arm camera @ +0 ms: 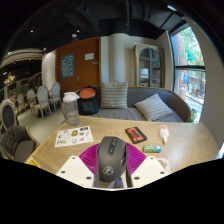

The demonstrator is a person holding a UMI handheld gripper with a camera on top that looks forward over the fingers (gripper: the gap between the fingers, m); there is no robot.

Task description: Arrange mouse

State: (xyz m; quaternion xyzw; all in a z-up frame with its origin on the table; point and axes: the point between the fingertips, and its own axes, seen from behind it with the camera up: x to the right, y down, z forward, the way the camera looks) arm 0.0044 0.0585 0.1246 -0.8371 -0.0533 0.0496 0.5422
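Gripper (pixel 112 172) sat spread wide with the mouse (pixel 112 156) resting on the desk (pixel 180 140) right between its fingers, gaps visible either side, long axis running straight ahead along the fingers, so closing in should catch its flanks.

mouse (pixel 111 158): dark grey
mouse pad (pixel 92 155): magenta
bench (pixel 185 140): pale beige
tongs (pixel 112 176): white fingers
cushion (pixel 154 106): striped, light
small box (pixel 135 134): orange-red and black
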